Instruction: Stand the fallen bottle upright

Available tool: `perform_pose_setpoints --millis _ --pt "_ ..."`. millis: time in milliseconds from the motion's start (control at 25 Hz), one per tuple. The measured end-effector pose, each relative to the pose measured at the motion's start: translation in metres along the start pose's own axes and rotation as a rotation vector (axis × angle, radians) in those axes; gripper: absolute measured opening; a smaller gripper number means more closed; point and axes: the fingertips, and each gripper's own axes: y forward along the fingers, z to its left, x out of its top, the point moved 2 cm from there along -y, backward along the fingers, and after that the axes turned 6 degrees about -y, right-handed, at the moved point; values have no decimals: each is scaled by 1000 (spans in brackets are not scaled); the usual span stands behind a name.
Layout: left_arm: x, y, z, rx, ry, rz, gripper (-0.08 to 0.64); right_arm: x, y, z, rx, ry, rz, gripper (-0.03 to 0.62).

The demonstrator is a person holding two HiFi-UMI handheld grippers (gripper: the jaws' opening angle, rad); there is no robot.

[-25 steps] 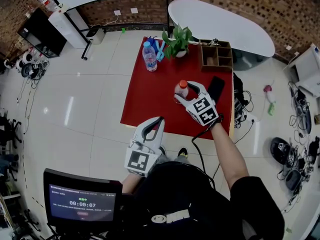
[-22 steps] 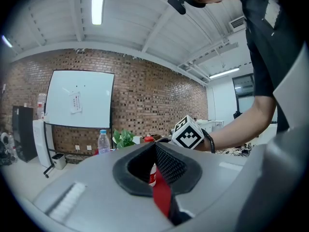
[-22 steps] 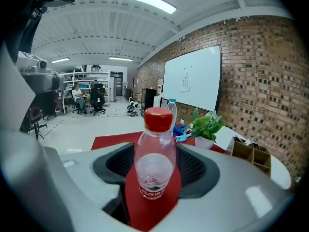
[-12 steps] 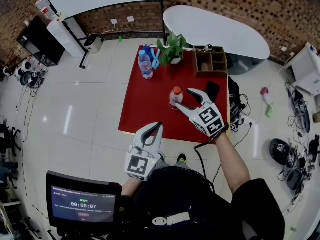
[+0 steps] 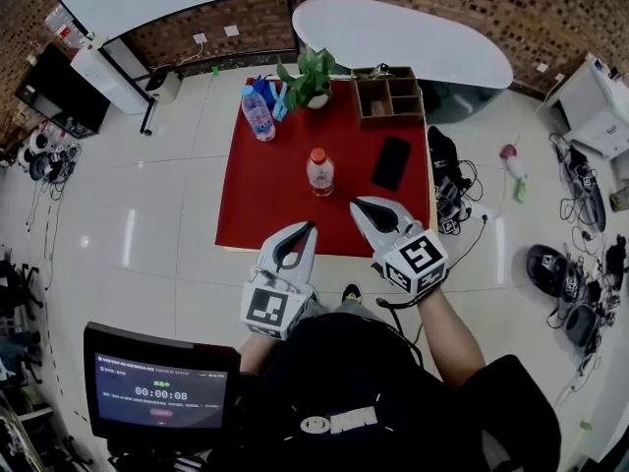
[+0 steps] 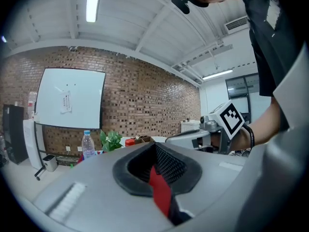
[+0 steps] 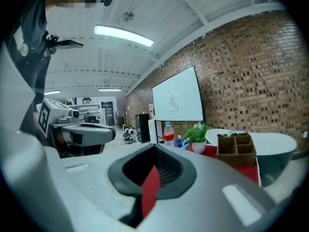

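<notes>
The clear bottle with an orange cap [image 5: 319,172] stands upright by itself in the middle of the red table [image 5: 265,200]. Its cap [image 6: 129,141] shows small in the left gripper view. My right gripper [image 5: 366,207] hangs over the table's front edge, well short of the bottle. Its jaws are closing down to shut with nothing between them [image 7: 155,151]. My left gripper [image 5: 298,234] is at the same edge, to the left, also shut and empty [image 6: 157,146].
A blue-capped bottle [image 5: 257,114], blue items and a potted plant [image 5: 307,75] stand at the table's back. A wooden organiser [image 5: 388,96] and a black phone [image 5: 391,162] are on the right side. Cables and shoes lie on the floor at the right [image 5: 565,273].
The right gripper let go of the orange-capped bottle, drew back to the front edge and shut. The bottle stayed upright. The left gripper shifted a little.
</notes>
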Motion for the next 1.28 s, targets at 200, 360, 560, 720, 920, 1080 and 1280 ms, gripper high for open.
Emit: perform_pose_setpoints --millis 200,360,560,720,920,1080,1280 --pt "-3 5 -21 10 -1 44 0 -23 -20 7 29 45 11 3" --pt "0 6 -44 28 22 51 0 -30 -38 10 58 77 -12 3" --pt "3 22 -83 -56 53 36 0 -43 -45 6 65 98 -16 3" --pt "7 19 -113 -120 33 -8 0 -42 -66 9 26 90 -13 3" --pt "4 -6 -128 -157 9 -15 0 -37 -95 28 -26 83 -19 3" --pt "-14 -34 -124 -172 -7 -17 0 -44 -100 55 -64 64 -13 3" --pt "-18 -135 -136 -181 -27 -51 0 -29 -133 148 -123 43 -27 3"
